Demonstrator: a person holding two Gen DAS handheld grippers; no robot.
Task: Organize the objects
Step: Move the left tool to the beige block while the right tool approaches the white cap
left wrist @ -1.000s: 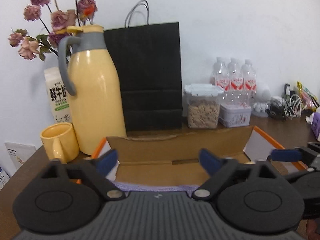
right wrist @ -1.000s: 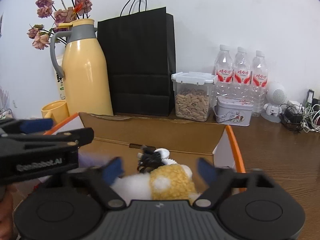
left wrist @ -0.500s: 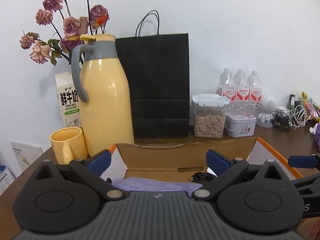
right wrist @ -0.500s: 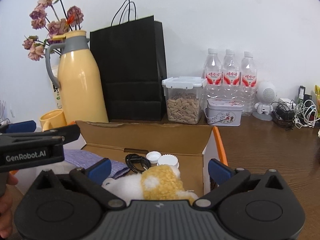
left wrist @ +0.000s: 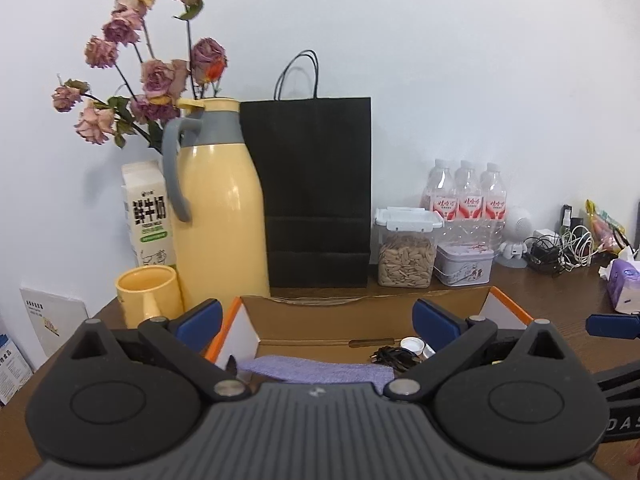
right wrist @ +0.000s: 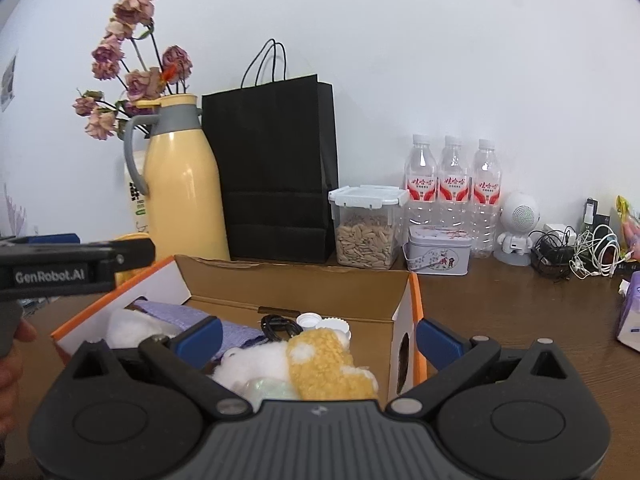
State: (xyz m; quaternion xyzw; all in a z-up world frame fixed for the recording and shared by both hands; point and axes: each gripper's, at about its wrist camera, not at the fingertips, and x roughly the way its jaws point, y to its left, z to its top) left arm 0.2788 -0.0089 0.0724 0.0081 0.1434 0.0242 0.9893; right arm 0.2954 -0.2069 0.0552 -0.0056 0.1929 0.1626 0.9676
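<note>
Brown table (right wrist: 520, 312) (white wall (right wrist: 400, 60) behind)

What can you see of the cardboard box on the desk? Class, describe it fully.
The cardboard box is open-topped, brown inside, with white flaps edged in orange and a round hole in its right end wall. It sits upright on the brown desk, in front of the black paper bag and yellow jug. Inside lie a purple cloth, a coiled black cable, white bottle caps and a white-and-yellow plush toy. No claw touches it.
</note>
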